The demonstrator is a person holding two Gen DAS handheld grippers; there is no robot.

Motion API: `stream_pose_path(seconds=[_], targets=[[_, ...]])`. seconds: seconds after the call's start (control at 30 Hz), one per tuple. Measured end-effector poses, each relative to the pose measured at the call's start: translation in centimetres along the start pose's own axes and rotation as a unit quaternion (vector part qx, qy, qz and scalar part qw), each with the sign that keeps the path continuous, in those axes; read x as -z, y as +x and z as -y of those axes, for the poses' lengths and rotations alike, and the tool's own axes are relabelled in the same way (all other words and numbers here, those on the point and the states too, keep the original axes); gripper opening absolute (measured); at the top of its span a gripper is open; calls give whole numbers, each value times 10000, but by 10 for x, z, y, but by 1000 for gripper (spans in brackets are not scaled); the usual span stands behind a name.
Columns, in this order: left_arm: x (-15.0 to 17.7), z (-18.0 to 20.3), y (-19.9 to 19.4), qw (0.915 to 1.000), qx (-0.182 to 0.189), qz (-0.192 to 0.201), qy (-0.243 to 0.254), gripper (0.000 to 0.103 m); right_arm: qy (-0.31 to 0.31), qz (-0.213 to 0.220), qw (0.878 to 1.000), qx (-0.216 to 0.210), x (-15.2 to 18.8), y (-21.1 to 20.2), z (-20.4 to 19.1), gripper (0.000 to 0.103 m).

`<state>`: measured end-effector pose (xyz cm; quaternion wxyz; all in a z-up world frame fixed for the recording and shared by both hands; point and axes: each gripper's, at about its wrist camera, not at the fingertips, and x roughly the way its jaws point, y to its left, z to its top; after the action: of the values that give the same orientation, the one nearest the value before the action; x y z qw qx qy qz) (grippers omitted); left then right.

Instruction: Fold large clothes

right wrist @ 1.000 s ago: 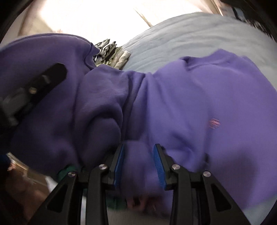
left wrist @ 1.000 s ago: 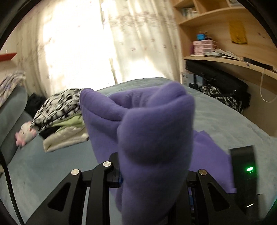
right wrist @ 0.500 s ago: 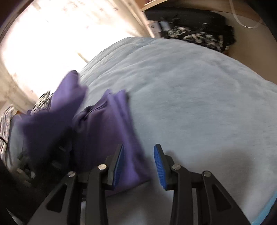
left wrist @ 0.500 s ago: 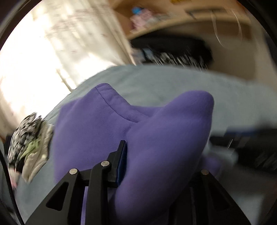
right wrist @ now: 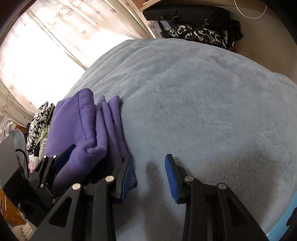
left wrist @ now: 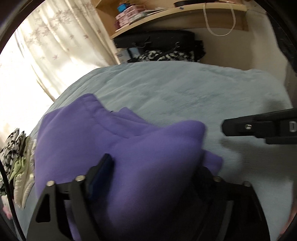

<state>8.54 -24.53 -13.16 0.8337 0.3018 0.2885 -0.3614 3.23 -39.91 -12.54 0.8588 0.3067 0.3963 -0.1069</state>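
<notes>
A purple sweatshirt (left wrist: 115, 140) lies folded in layers on the pale blue bed blanket (left wrist: 176, 87). My left gripper (left wrist: 154, 163) points down at its near end and its jaws are opening. A thick fold of the cloth sits between them and hides the right finger, while the left pad (left wrist: 102, 172) stands clear at the fold's edge. In the right wrist view the folded sweatshirt (right wrist: 89, 120) lies at the left. My right gripper (right wrist: 149, 172) stands open over bare blanket beside it, with nothing between its blue pads. One of its fingers (left wrist: 259, 128) shows at the right edge of the left wrist view.
A pile of black-and-white and pale green clothes (left wrist: 16, 148) sits at the bed's left edge beyond the sweatshirt. A black bag (right wrist: 185, 13) and patterned clothes lie past the far end, under a wooden shelf (left wrist: 167, 14). Curtains (right wrist: 55, 37) hang behind.
The sweatshirt hung bunched in both grippers; now it lies folded on the bed. The right gripper let go and moved right over bare blanket. The left jaws have spread wide.
</notes>
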Motion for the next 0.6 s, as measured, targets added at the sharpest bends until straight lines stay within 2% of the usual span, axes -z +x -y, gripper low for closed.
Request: stream_pose_path(seconds=[0.13, 0.3, 0.47, 0.5, 0.6], targets=[[-3, 3, -12, 9994, 347, 75, 13, 85, -29, 53, 10000, -19, 0, -6, -2, 36], [-10, -11, -33, 9951, 882, 52, -444, 85, -46, 118, 9999, -98, -3, -14, -5, 36], [-11, -45, -74, 9882, 1124, 286, -996, 85, -247, 154, 9993, -227, -14, -21, -18, 36], [-11, -53, -81, 9869, 1134, 327, -1103, 85, -305, 153, 9991, -260, -18, -21, -22, 37], [-5, -89, -91, 9814, 1005, 376, -1593, 85, -508, 163, 9979, -364, -33, -20, -37, 53]])
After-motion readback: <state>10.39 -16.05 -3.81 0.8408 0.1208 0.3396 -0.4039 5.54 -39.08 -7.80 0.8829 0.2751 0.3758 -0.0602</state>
